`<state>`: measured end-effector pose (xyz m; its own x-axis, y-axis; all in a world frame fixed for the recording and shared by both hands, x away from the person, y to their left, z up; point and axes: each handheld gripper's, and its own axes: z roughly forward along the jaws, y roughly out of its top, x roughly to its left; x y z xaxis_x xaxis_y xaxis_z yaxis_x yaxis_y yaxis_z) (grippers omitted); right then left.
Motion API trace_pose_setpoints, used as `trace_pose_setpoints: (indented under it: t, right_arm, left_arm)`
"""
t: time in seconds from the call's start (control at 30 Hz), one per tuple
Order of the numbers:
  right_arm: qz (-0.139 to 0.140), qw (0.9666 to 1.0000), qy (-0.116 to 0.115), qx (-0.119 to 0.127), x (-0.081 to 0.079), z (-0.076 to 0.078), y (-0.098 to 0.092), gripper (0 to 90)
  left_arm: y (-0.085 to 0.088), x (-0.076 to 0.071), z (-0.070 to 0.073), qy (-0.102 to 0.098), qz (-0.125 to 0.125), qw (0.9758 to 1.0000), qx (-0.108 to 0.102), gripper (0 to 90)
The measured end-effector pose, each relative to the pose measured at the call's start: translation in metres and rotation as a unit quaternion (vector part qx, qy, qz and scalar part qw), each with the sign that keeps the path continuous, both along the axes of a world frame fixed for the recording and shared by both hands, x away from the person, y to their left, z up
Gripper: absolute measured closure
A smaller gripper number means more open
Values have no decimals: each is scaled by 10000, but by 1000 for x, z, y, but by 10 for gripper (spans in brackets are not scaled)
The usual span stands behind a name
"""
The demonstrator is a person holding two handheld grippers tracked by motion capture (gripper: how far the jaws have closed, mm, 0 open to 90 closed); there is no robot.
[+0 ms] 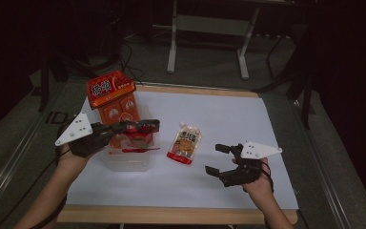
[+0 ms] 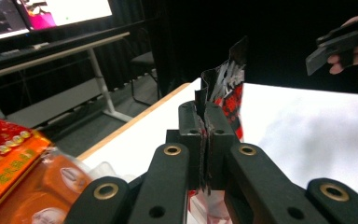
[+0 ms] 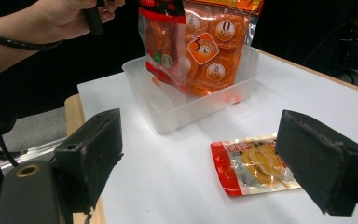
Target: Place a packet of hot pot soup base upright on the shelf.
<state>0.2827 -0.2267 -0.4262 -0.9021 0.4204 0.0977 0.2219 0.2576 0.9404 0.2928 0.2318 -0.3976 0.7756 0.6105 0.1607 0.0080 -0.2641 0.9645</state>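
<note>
Left hand-held gripper [image 1: 145,127] clamps a red-black packet [image 2: 226,93], seemingly over the clear tub [image 1: 126,162]; right hand-held gripper [image 1: 218,159], at four o'clock, gapes.

- A table [image 1: 276,95] with a wooden top carries everything; its wood shows as a light brown strip along the far edge and the near edge.
- A white sheet [image 1: 228,119] lies flat on the table and covers almost the whole top.
- A clear plastic bin [image 1: 126,162] stands on the white sheet, at the left part. In the right gripper view its walls are transparent and an orange snack bag [image 3: 214,51] stands upright inside it.
- A small flat pouch [image 1: 184,143] with a red edge lies on the sheet just beside the bin, to its right, not touching it.
</note>
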Motion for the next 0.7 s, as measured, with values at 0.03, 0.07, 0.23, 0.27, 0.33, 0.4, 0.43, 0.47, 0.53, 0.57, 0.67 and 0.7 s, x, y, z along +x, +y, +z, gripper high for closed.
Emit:
trace_pose_setpoints:
  t: [0.03, 0.07, 0.23, 0.27, 0.33, 0.4, 0.43, 0.47, 0.53, 0.57, 0.67, 0.7]
  right_arm:
    - [2, 10000, 2, 1, 0, -1, 0, 149]
    - [5, 10000, 6, 2, 0, -1, 0, 149]
    - [12, 10000, 54, -20, 1, -3, 1, 150]
    - [12, 10000, 57, -29, 1, -3, 1, 150]
    - [18, 10000, 77, -42, 1, -4, 1, 151]
    - [28, 10000, 85, -43, 1, -4, 1, 151]
    - [31, 9999, 94, -43, 1, -4, 1, 151]
    - [26, 9999, 84, -59, 1, -4, 1, 151]
    - [45, 9999, 113, -47, 1, -5, 2, 151]
    - [44, 9999, 119, -49, 1, -5, 2, 151]
    - [46, 9999, 127, -48, 1, -5, 2, 152]
    - [40, 9999, 132, -46, 1, -6, 2, 152]
  left_arm:
    - [1, 1, -1, -13, 17, 10000, 20, 886]
    - [3, 2, -3, 15, 46, 10000, 24, 886]
    - [13, 7, -11, 47, 165, 9998, 61, 886]
    - [14, 7, -13, 69, 138, 9999, 56, 886]
    - [16, 8, -16, 76, 178, 9998, 97, 886]
    - [19, 8, -18, 91, 186, 9997, 91, 886]
    - [21, 9, -20, 138, 186, 9997, 45, 885]
    - [22, 9, -20, 114, 192, 9997, 61, 885]
    - [26, 10, -22, 141, 166, 9998, 21, 885]
    - [28, 10, -23, 149, 178, 9997, 3, 885]
    - [34, 11, -25, 186, 169, 9996, -86, 885]
    - [37, 10, -26, 182, 162, 9997, -73, 885]
